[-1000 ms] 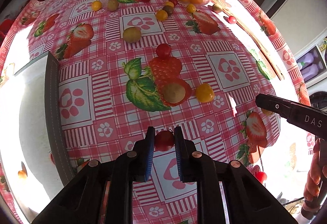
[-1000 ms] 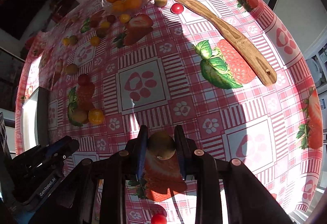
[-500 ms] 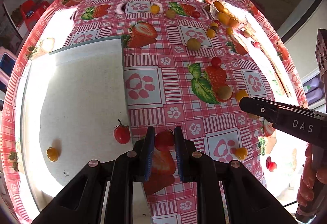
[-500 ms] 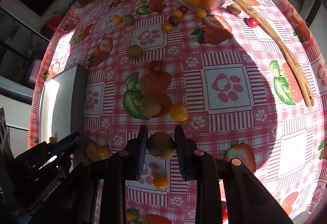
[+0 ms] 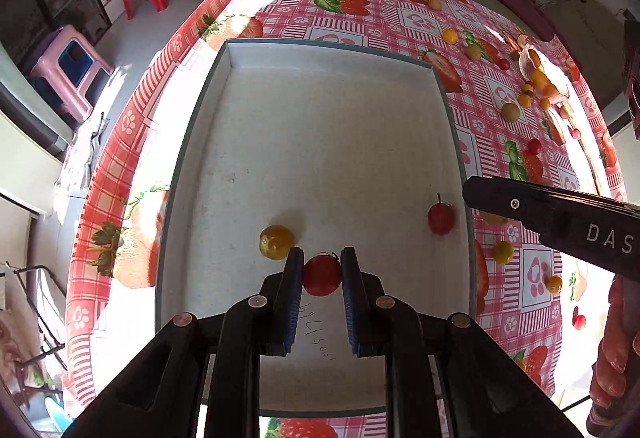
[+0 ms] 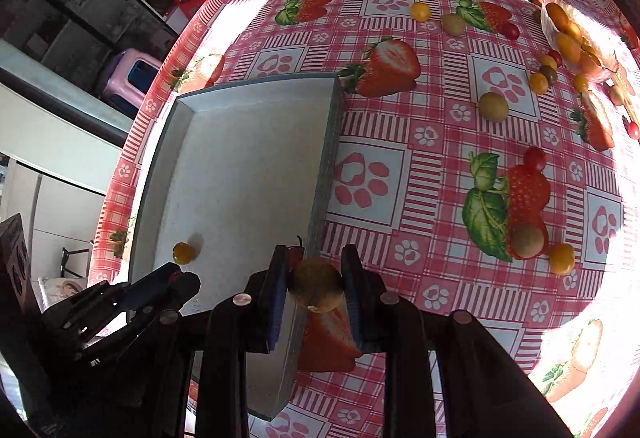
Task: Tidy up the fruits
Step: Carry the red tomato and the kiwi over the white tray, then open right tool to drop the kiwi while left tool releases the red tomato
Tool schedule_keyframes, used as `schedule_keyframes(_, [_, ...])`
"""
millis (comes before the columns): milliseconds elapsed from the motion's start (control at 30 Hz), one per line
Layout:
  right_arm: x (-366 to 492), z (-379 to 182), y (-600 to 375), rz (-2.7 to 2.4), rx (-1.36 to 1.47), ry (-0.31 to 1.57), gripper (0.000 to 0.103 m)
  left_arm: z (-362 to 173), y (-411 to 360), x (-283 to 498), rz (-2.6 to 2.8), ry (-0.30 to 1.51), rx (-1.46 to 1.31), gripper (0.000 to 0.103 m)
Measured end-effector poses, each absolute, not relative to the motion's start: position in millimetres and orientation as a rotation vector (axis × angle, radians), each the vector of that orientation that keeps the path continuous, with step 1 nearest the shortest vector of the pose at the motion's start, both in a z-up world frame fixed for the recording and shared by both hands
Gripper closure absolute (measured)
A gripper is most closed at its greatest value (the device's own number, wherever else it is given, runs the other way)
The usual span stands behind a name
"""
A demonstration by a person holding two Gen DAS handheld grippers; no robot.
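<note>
My left gripper (image 5: pixel 321 270) is shut on a red tomato (image 5: pixel 321 275) and holds it over the near part of a white box (image 5: pixel 320 118). A yellow fruit (image 5: pixel 276 241) and a red fruit with a stem (image 5: pixel 441 218) lie in the box. My right gripper (image 6: pixel 316 278) is shut on a brown-green round fruit (image 6: pixel 317 285) above the box's right wall (image 6: pixel 326 166). The right gripper's finger (image 5: pixel 560 214) shows at the right of the left wrist view. The left gripper (image 6: pixel 168 282) shows low left in the right wrist view.
Many small fruits lie loose on the strawberry tablecloth (image 6: pixel 440 142), such as a brown one (image 6: pixel 528 238), a yellow one (image 6: pixel 562 258) and a red one (image 6: pixel 535 157). A glass bowl of orange fruits (image 6: pixel 576 38) stands far right. Stools (image 5: pixel 76 70) stand beyond the table's left edge.
Both grippers have moved left with their fruits. The left one has come over the box's inside. The right one has come to the box's right wall.
</note>
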State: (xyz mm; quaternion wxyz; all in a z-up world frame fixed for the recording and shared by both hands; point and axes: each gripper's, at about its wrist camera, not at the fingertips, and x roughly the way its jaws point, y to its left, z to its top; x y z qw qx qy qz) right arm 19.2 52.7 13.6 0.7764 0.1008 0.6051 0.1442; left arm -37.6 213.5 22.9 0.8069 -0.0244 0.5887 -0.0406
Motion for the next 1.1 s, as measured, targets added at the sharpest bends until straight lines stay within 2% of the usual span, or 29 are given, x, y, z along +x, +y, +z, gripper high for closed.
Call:
schedule_keyframes(233, [28, -5, 105, 0.382, 0.167, 1.355, 0.074, 2, 248, -45, -0.015, 1.285, -0.071, 0.083])
schedule_keyframes(633, [38, -34, 134, 0.380, 0.091, 1.412, 0.073, -14, 248, -48, -0.005, 1.298, -0.024, 0.082])
schedule_keyframes(733, [39, -34, 138, 0.382, 0.084, 1.407, 0.073, -15, 245, -48, -0.011, 1.296, 0.011, 0.081])
schedule_keyframes(767, [39, -34, 138, 0.386, 0.091, 1.409, 0.072, -15, 244, -48, -0.008, 1.294, 0.024, 0.076])
schedule_keyframes(800, [40, -35, 138, 0.393, 0.105, 1.412, 0.067, -15, 246, -48, 0.013, 1.288, 0.047, 0.053])
schedule_keyframes(833, [41, -34, 138, 0.400, 0.116, 1.413, 0.060, -14, 250, -48, 0.015, 1.286, 0.049, 0.040])
schedule_keyframes(933, [45, -31, 142, 0.413, 0.131, 1.407, 0.045, -16, 257, -47, 0.017, 1.289, 0.036, 0.037])
schedule_keyframes(1000, [46, -26, 142, 0.432, 0.155, 1.392, 0.041, -16, 258, -46, 0.011, 1.293, 0.038, 0.037])
schedule_keyframes(1100, [44, -14, 138, 0.445, 0.180, 1.357, 0.024, -16, 253, -45, 0.010, 1.294, 0.072, 0.037])
